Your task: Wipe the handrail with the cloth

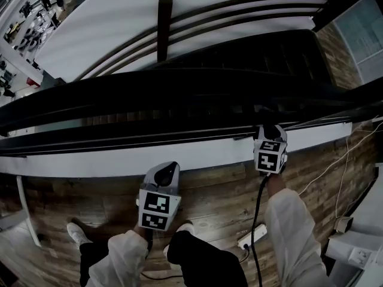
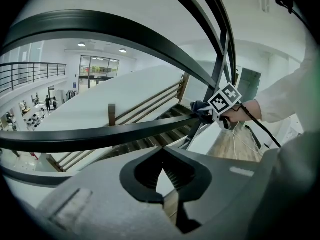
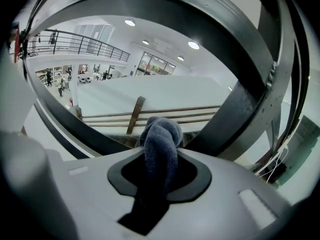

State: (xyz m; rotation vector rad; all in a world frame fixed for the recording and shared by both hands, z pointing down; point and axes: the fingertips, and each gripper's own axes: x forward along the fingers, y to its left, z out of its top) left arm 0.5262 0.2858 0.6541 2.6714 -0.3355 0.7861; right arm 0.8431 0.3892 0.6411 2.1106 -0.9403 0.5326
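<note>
A wide black handrail [image 1: 179,94] runs across the head view, with a thinner black bar [image 1: 149,140] under it. My right gripper [image 1: 267,130] is shut on a dark blue-grey cloth [image 3: 160,136], which bulges out past the fingertips. From the left gripper view the cloth [image 2: 198,107] lies against the thinner bar [image 2: 100,133] beside an upright post [image 2: 218,74]. My left gripper [image 1: 166,171] hangs lower and nearer to me, short of the railing. Its jaws [image 2: 162,166] meet at the tips with nothing between them.
Beyond the railing a staircase [image 1: 239,58] drops to a lower floor, where several people stand far off. I stand on a wooden floor [image 1: 215,190]. A power strip [image 1: 251,237] and cables lie at my right, next to white boxes [image 1: 359,253].
</note>
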